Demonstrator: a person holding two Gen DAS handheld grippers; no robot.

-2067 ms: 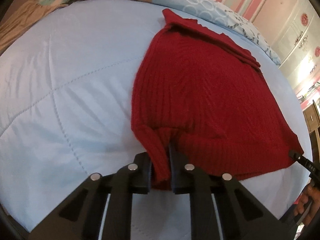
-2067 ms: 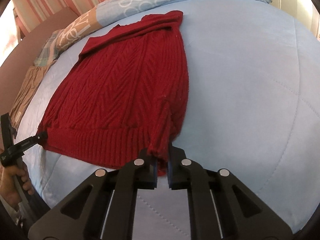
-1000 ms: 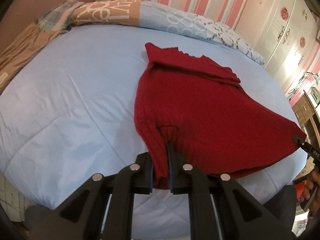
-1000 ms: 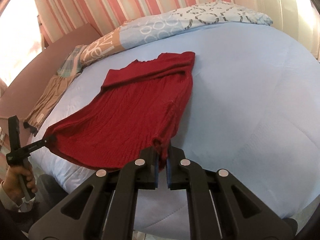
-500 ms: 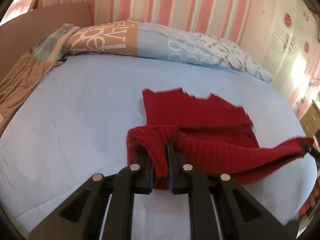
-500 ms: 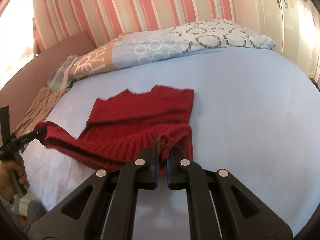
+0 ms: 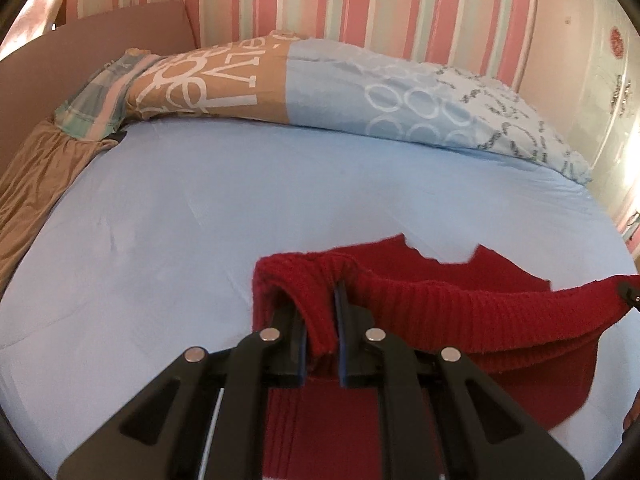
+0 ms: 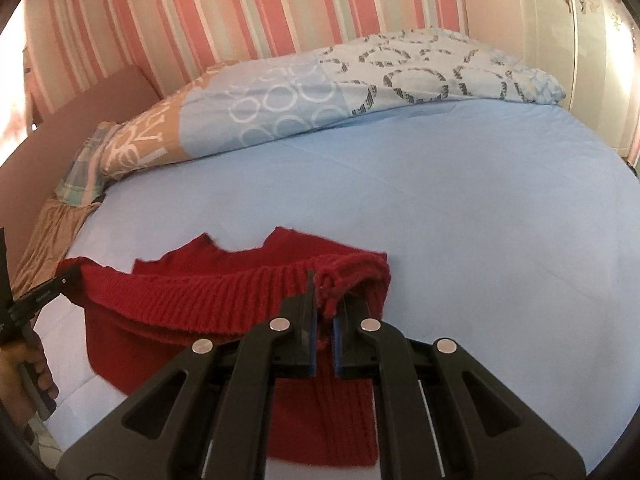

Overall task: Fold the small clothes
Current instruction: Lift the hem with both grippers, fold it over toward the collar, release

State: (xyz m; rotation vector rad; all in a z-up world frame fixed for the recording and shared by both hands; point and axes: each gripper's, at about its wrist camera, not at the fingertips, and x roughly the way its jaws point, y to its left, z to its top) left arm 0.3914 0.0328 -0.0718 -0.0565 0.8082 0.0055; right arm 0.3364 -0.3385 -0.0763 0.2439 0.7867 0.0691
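Observation:
A red knitted sweater (image 7: 460,312) lies on the light blue bedspread (image 7: 200,220) with its ribbed hem lifted. My left gripper (image 7: 320,320) is shut on the hem's left corner. My right gripper (image 8: 324,312) is shut on the hem's right corner of the sweater (image 8: 200,300). The hem hangs stretched between both grippers above the sweater's lower part, near its neckline. The right gripper's tip shows in the left wrist view (image 7: 628,294), and the left gripper's tip shows in the right wrist view (image 8: 48,290).
A patterned duvet roll (image 7: 320,84) lies along the bed's far side under a striped pink wall. A brown cloth (image 7: 36,184) and a plaid cloth (image 7: 104,92) lie at the far left. A white wardrobe (image 8: 592,40) stands at the right.
Both grippers have lifted the sweater's hem and carried it forward towards the neckline, folding the sweater over itself. Both stay shut on the hem corners.

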